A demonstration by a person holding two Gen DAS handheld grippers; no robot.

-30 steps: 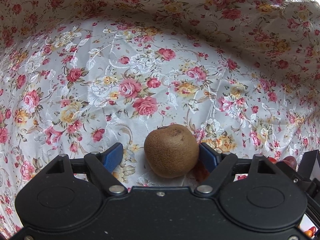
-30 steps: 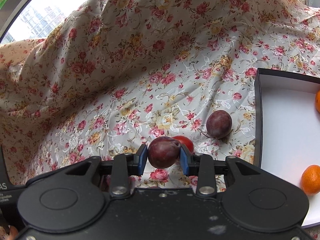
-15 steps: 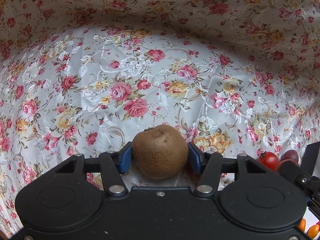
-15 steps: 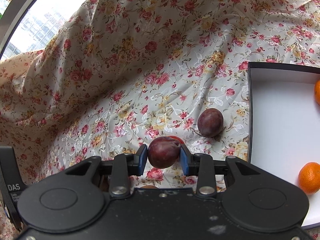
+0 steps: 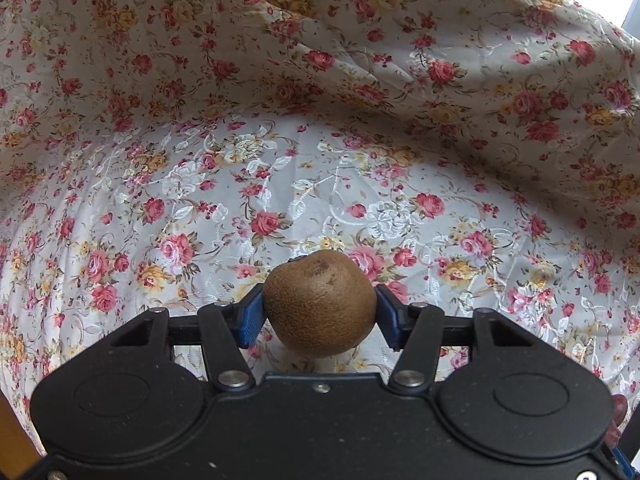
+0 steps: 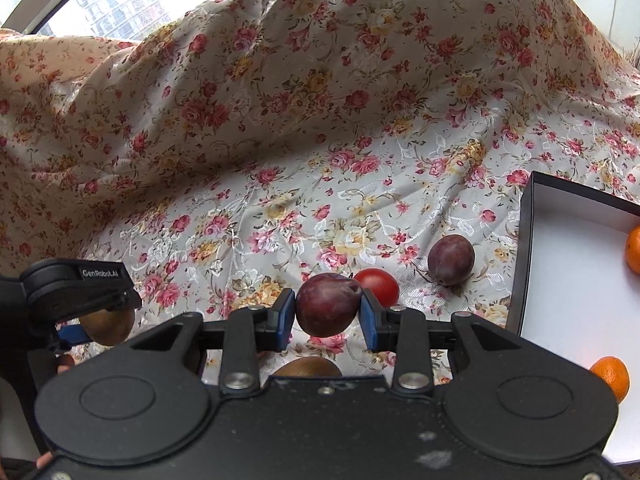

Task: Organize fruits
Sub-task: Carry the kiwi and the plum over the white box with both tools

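Note:
My left gripper (image 5: 319,312) is shut on a brown kiwi (image 5: 320,304) and holds it above the floral cloth. It also shows at the left of the right wrist view (image 6: 76,320) with the kiwi (image 6: 108,324). My right gripper (image 6: 326,310) is shut on a dark purple plum (image 6: 328,304), held above the cloth. A second plum (image 6: 451,260) and a red tomato (image 6: 378,286) lie on the cloth just beyond. Another kiwi (image 6: 308,368) peeks out under the right gripper.
A black box with a white inside (image 6: 560,280) stands at the right and holds two oranges (image 6: 610,376) (image 6: 634,250). The floral cloth (image 5: 320,80) rises in folds at the back. A window (image 6: 100,4) is at the upper left.
My left gripper closed on the kiwi and lifted it off the cloth. My right gripper, with the plum, rose and shifted left, so the box sits further right in view.

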